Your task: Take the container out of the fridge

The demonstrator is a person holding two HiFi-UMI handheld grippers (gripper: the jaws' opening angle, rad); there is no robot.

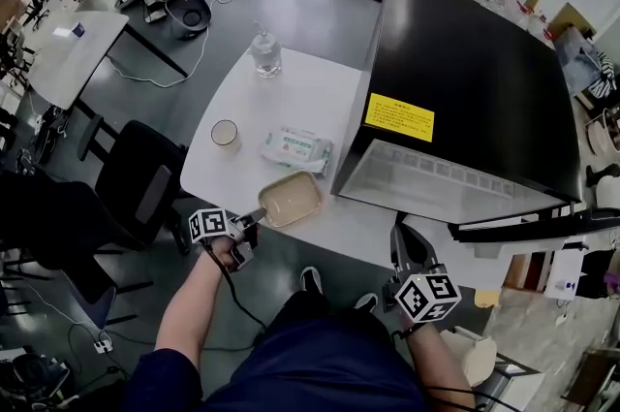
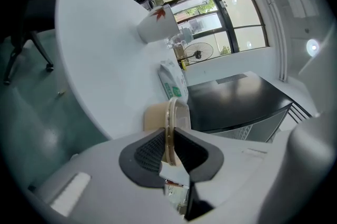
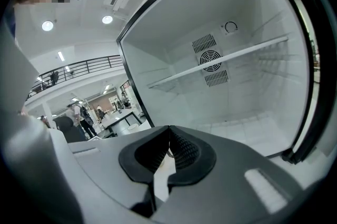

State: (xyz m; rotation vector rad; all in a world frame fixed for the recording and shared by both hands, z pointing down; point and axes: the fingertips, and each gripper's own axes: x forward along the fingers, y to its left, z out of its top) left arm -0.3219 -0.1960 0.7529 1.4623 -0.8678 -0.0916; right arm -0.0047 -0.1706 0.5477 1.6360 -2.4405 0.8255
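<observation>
Grey office floor [image 1: 291, 3] spreads round everything, with desks and people far off at the back. On the right stands a black fridge [image 1: 465, 80] with its door swung open, and the right gripper view shows only a bare shelf [image 3: 226, 62] inside. Beside it is a white table [image 1: 310, 95], carrying a bottle [image 1: 265, 54] at the far side, a cup [image 1: 225, 133] and a pack of wipes [image 1: 295, 148]. The container [image 1: 290, 199] is already out of the fridge, down at the table's near edge just in front of the wipes. I cannot tell whether it rests fully on the top. The left gripper [image 1: 254, 218] has its jaws clamped on the container's thin rim, at one corner only. The right gripper [image 1: 409, 243] hangs by the open door with its jaws closed together on nothing. The risk lies in that one-sided pinch so close to the edge. If the rim flexes or slides between the pads, the container could tip and drop off the table, and letting go before it sits flat would do the same.
</observation>
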